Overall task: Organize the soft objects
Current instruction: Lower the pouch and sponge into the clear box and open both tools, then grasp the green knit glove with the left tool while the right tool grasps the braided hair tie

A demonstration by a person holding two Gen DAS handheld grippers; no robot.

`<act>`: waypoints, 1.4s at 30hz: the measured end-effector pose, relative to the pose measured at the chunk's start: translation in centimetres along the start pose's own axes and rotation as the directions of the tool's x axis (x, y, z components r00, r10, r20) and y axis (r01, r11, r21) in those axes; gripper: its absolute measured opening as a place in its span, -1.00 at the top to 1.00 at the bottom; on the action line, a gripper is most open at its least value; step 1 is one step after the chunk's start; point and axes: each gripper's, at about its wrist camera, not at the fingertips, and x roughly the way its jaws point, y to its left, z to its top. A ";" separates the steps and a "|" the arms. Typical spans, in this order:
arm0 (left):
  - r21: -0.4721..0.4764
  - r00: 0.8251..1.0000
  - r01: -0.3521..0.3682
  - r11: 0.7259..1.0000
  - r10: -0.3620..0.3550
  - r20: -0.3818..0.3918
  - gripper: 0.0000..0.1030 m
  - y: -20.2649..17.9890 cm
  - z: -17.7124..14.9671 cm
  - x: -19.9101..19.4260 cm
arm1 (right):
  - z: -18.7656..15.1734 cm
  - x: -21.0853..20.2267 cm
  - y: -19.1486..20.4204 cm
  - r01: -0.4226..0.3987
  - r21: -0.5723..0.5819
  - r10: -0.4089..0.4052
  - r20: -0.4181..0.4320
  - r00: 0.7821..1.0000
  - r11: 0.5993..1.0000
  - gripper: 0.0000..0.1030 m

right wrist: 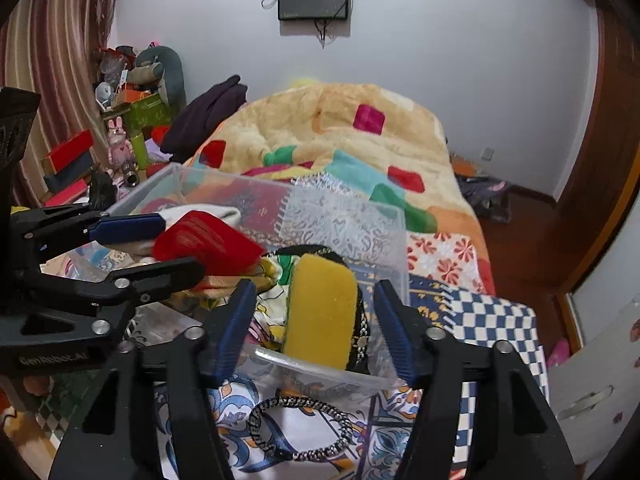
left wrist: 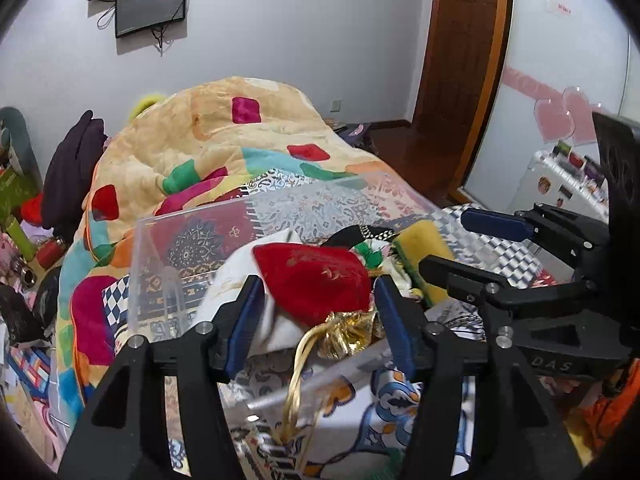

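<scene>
A clear plastic bin [left wrist: 160,256] sits on the patterned bed and holds soft things. In the left wrist view my left gripper [left wrist: 316,312] is open around a red velvet pouch [left wrist: 316,280] with a gold drawstring [left wrist: 304,364] that hangs over the bin's front wall. White cloth [left wrist: 236,280] lies under the pouch. In the right wrist view my right gripper [right wrist: 316,320] is open around a yellow sponge [right wrist: 322,308] standing in the bin [right wrist: 384,236]. The red pouch [right wrist: 204,244] lies to its left, by the left gripper [right wrist: 160,248].
A black-and-silver braided cord loop [right wrist: 300,428] lies on the bedspread in front of the bin. A heaped quilt [right wrist: 340,128] fills the bed behind it. Clutter and boxes [right wrist: 80,160] stand at the left; a wooden door [left wrist: 460,60] is at the right.
</scene>
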 end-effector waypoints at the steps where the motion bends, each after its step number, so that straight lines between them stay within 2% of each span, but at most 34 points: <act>1: -0.007 1.000 0.004 1.000 -0.004 0.009 -0.18 0.1 0.0 -0.6 | 0.1 -0.3 0.0 0.002 -0.001 -0.002 0.009 1.000 1.000 -0.17; 2: -0.013 1.000 0.006 1.000 -0.005 0.022 -0.22 0.2 0.0 -1.3 | 0.2 -0.7 0.0 0.001 -0.002 -0.001 0.018 1.000 1.000 -0.19; 6: -0.023 0.997 0.007 1.000 -0.005 0.078 -0.47 0.4 -0.3 -4.2 | -0.1 -2.5 -0.3 0.004 0.020 -0.005 0.055 0.998 1.000 -0.67; 10: -0.010 0.995 -0.008 1.000 0.009 0.099 -0.72 0.4 -1.2 -6.3 | -0.9 -3.3 -1.0 -0.012 0.038 0.011 0.042 0.999 0.999 -0.67; 15: 0.005 0.998 -0.028 1.000 0.028 0.061 -0.84 0.3 -3.6 -7.3 | -2.7 -2.8 -1.2 -0.023 0.053 0.024 -0.022 0.999 0.998 -0.67; 19: -0.001 1.000 -0.014 1.000 0.014 -0.009 -0.86 0.4 -5.9 -6.9 | -4.4 -1.4 -0.8 -0.033 0.055 0.038 -0.097 0.995 0.998 -0.68; 25: -0.040 0.994 0.006 0.999 -0.010 -0.107 -0.86 0.7 -9.1 -5.6 | -6.0 0.7 0.3 -0.048 0.047 0.056 -0.191 0.980 0.998 -0.68; 29: -0.061 0.987 0.016 0.998 -0.026 -0.159 -0.86 0.9 -10.9 -4.5 | -6.1 2.2 1.0 -0.023 0.009 0.024 -0.228 0.973 1.000 -0.67; 31: -0.067 0.984 0.026 0.997 -0.037 -0.176 -0.86 0.9 -11.5 -4.1 | -6.0 2.5 1.2 -0.025 0.000 0.024 -0.241 0.970 1.000 -0.67; 34: -0.053 0.987 0.023 0.998 -0.031 -0.155 -0.86 0.5 -12.0 -4.3 | -5.9 2.7 1.4 -0.033 -0.002 0.032 -0.239 0.971 0.999 -0.63; 35: -0.056 0.988 0.029 0.998 -0.037 -0.147 -0.84 0.4 -12.0 -4.4 | -6.0 2.9 1.4 -0.039 -0.001 0.037 -0.246 0.969 0.999 -0.47; 36: -0.058 0.989 0.032 0.998 -0.040 -0.140 -0.75 0.3 -12.1 -4.5 | -6.0 3.1 1.5 -0.046 -0.001 0.044 -0.254 0.966 0.999 -0.22; 37: -0.054 0.991 0.029 0.998 -0.036 -0.130 -0.63 0.2 -12.2 -4.6 | -6.0 3.1 1.4 -0.066 0.009 0.066 -0.250 0.966 0.998 -0.17; 39: -0.045 0.992 0.025 0.999 -0.030 -0.120 -0.43 -0.1 -12.3 -4.7 | -6.1 2.9 1.4 -0.060 0.008 0.060 -0.239 0.969 0.998 -0.01; 40: -0.046 0.993 0.025 0.999 -0.030 -0.116 -0.27 0.0 -12.3 -4.8 | -6.3 2.6 1.5 -0.059 0.006 0.059 -0.234 0.971 0.998 0.04; 41: -0.051 0.993 0.032 0.998 -0.038 -0.113 -0.16 0.0 -12.2 -4.8 | -6.3 2.4 1.7 -0.057 0.000 0.056 -0.225 0.973 0.998 0.14; 42: -0.054 0.992 0.040 0.998 -0.046 -0.114 0.04 0.1 -12.2 -4.9 | -6.4 2.2 1.8 -0.052 -0.009 0.049 -0.216 0.975 0.999 0.26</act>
